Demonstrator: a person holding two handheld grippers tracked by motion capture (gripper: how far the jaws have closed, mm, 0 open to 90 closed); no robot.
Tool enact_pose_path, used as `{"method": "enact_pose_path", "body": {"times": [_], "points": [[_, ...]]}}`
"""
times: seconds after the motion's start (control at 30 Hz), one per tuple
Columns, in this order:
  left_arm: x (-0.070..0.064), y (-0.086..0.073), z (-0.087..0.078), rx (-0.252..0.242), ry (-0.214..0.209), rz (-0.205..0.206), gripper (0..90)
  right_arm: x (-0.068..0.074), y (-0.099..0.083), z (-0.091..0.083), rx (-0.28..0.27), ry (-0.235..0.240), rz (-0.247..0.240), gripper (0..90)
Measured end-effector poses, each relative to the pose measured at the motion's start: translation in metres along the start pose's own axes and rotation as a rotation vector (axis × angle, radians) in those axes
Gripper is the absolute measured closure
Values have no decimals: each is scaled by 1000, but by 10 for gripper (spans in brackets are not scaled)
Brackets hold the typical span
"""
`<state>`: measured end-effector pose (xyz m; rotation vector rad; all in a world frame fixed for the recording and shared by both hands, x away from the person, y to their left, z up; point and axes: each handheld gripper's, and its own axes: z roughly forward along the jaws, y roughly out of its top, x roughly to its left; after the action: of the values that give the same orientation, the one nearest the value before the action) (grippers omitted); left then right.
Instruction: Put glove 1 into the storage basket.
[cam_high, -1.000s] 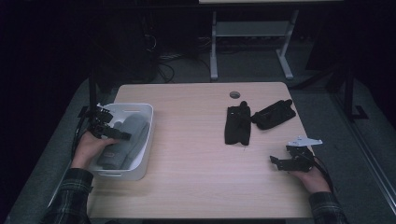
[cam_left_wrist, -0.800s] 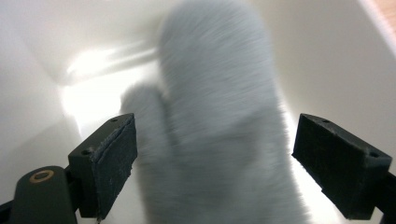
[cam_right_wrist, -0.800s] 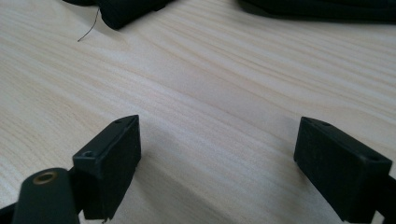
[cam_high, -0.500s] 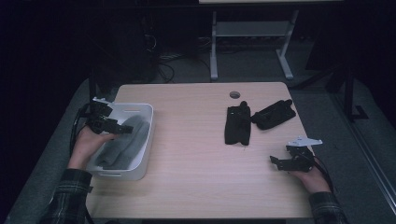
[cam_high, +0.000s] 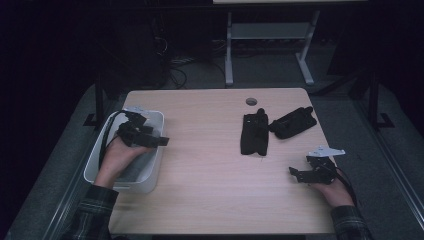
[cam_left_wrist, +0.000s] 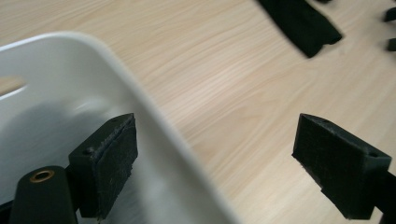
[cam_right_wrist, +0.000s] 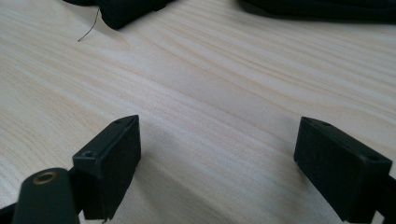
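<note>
the left gripper (cam_left_wrist: 215, 172), jaws apart, is straddling the white bin (cam_high: 155, 165) rim, while the right gripper (cam_right_wrist: 217, 170) is gaping over bare table (cam_high: 210, 165) near black cloths (cam_high: 254, 132).

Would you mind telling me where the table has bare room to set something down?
The widest free patch lies between the white bin and the two black cloth pieces, running to the near edge. The far left corner beyond the bin is also bare. It is crowded on the right, between the black pieces and the right gripper.

Dark plaid sleeves (cam_high: 92, 212), black left gripper (cam_high: 159, 141), right gripper (cam_high: 295, 173) topped by grey plate (cam_high: 326, 150)
</note>
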<state>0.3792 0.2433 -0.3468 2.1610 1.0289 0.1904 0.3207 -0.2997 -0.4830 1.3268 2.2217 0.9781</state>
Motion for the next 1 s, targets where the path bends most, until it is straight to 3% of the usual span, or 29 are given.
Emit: {"method": "enact_pose_path", "body": {"times": [0.2, 0.47, 0.6, 0.7, 1.0], "points": [[-36, 3, 27, -11, -55, 46, 132, 0, 0, 0, 0, 1, 1, 144], [-69, -7, 64, -13, -93, 111, 133, 0, 0, 0, 1, 2, -1, 144], [-78, -18, 79, -1, -119, 123, 133, 0, 0, 0, 1, 2, -2, 144], [-82, -28, 91, 37, -117, 145, 133, 0, 0, 0, 1, 1, -4, 143], [-91, -50, 115, 102, -72, 210, 133, 1, 0, 0, 4, 4, -9, 135]]}}
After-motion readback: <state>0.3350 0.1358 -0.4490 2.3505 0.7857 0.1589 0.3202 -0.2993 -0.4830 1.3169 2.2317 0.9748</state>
